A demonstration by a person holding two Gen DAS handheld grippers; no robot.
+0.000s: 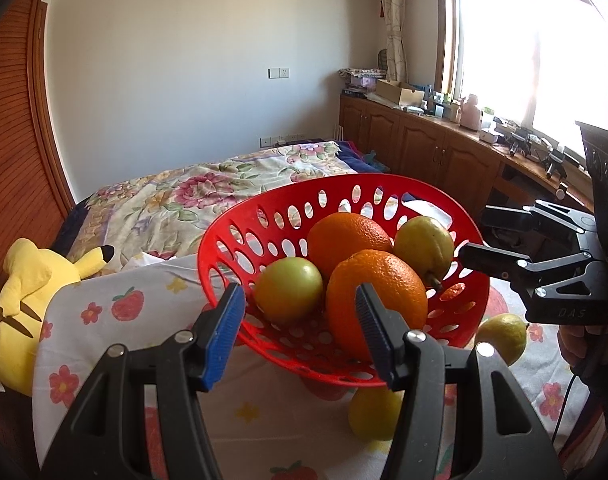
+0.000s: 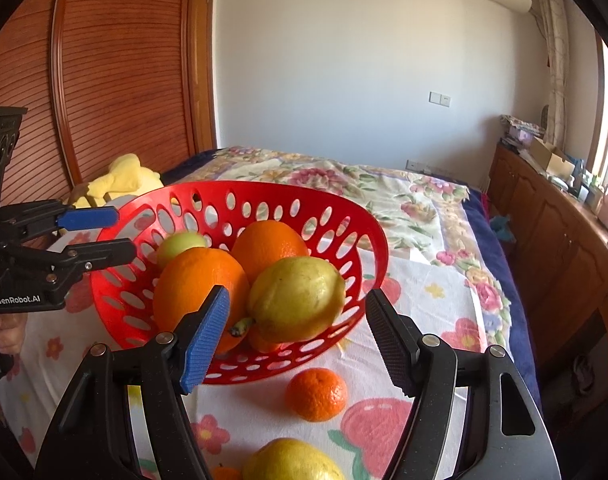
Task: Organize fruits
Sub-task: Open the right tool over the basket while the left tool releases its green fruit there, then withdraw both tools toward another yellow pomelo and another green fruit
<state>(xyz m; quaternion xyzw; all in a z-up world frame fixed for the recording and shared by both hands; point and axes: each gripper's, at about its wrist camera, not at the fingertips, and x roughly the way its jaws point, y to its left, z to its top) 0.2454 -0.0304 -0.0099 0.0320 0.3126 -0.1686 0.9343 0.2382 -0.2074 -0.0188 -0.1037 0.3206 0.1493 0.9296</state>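
Note:
A red perforated basket (image 1: pixel 239 240) (image 2: pixel 336 216) stands on a fruit-print cloth and holds two oranges (image 1: pixel 378 300) (image 2: pixel 199 284), a green fruit (image 1: pixel 288 289) (image 2: pixel 179 243) and a yellow lemon (image 1: pixel 424 246) (image 2: pixel 297 298). My left gripper (image 1: pixel 299 328) (image 2: pixel 103 236) is open and empty at the basket's near-left rim. My right gripper (image 2: pixel 297 342) (image 1: pixel 480 240) is open and empty at the basket's right rim, near the lemon. Loose on the cloth lie a small orange (image 2: pixel 317 394) and two lemons (image 1: pixel 502 336) (image 1: pixel 374 414) (image 2: pixel 291 460).
The fruit-print cloth (image 1: pixel 115 320) (image 2: pixel 424 304) covers a bed with a floral quilt (image 1: pixel 207 188). A yellow plush toy (image 1: pixel 27 304) (image 2: pixel 123 178) lies at the left. Wooden cabinets (image 1: pixel 424 144) with clutter run under the window at right.

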